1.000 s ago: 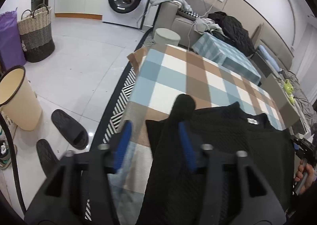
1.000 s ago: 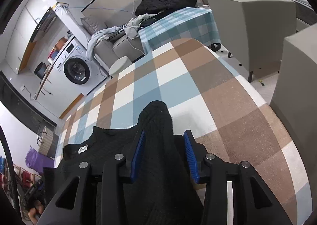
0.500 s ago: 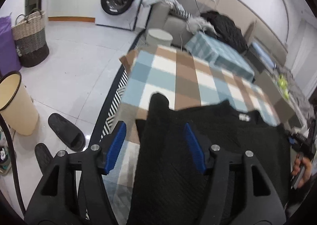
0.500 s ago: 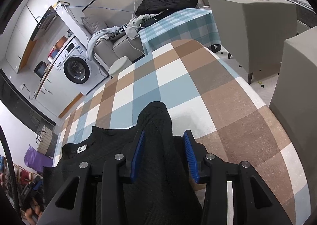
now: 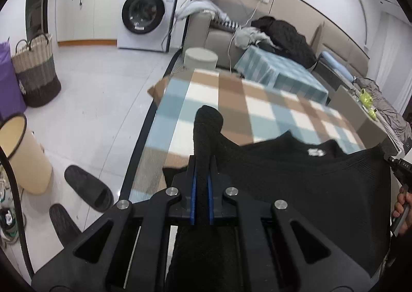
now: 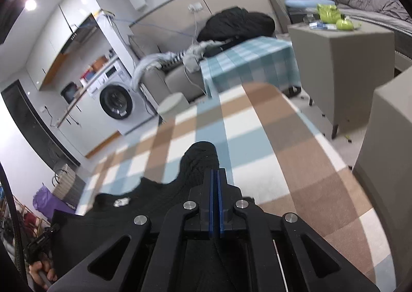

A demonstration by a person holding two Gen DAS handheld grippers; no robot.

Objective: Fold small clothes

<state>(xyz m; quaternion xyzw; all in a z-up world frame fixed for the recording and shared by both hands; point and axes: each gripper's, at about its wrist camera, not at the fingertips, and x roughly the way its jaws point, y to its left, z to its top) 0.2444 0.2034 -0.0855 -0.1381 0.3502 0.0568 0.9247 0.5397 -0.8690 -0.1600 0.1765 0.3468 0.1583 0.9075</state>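
The left gripper (image 5: 202, 183) was found closed tight on the black sweater (image 5: 309, 183), its blue pads (image 5: 193, 194) pinching a bunched fold of knit with only the cloth's thickness between them. A rounded roll of fabric stood out ahead of the fingertips, pointing forward over the checked tablecloth (image 5: 257, 109). From that grip the garment spread to the right of the fingers, its collar and white label (image 5: 316, 152) lying ahead and to the right, and its long axis running across from one gripper toward the other.

The right gripper (image 6: 215, 202) was likewise clamped shut, pads (image 6: 211, 204) nearly meeting on a thin fold of the same sweater (image 6: 154, 204). A rounded hump of knit rose just ahead of the fingertips. The body of the garment extended left of the fingers, with the label (image 6: 122, 201) to the left and slightly forward. The tablecloth (image 6: 296, 163) lay bare ahead and right of the fingers.
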